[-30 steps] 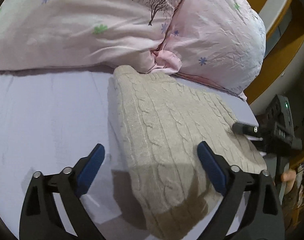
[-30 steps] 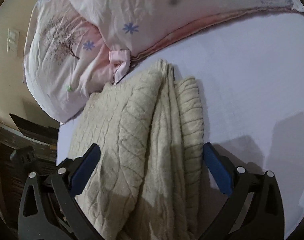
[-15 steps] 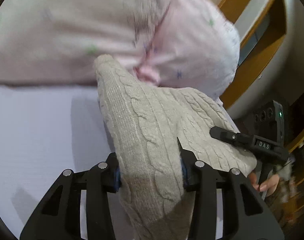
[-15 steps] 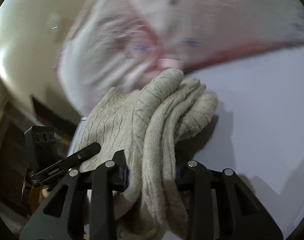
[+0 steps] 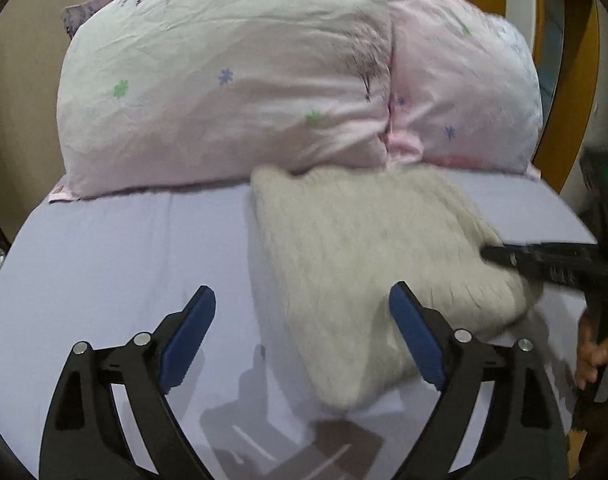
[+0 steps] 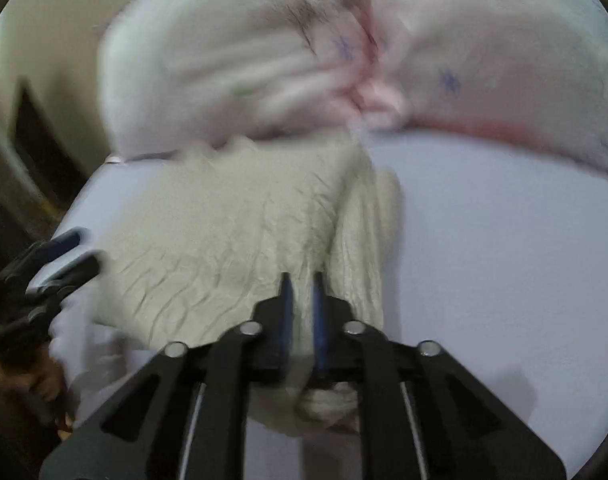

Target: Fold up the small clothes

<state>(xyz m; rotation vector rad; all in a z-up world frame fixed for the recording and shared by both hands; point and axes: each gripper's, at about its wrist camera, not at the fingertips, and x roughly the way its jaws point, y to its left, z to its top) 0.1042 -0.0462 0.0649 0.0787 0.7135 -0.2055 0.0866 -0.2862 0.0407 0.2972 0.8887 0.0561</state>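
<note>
A folded beige cable-knit sweater (image 5: 368, 264) lies on the lilac bed sheet (image 5: 116, 264), its far edge against the pillows. My left gripper (image 5: 302, 334) is open and empty, its right finger beside the sweater's near left corner. In the left wrist view the right gripper's black tip (image 5: 544, 260) rests at the sweater's right edge. In the right wrist view the sweater (image 6: 224, 248) spreads left, and my right gripper (image 6: 302, 304) is shut on its near folded edge. The left gripper's open fingers (image 6: 60, 252) show at the left there.
Two pink flower-print pillows (image 5: 232, 88) (image 5: 464, 96) stand at the head of the bed, also blurred in the right wrist view (image 6: 264, 60). A wooden frame (image 5: 568, 80) stands at the right. The bed's edge falls away on the right.
My left gripper has let go of the sweater, opened and drawn back. The sweater, lifted half a second ago, now lies on the sheet. My right gripper stays shut on it.
</note>
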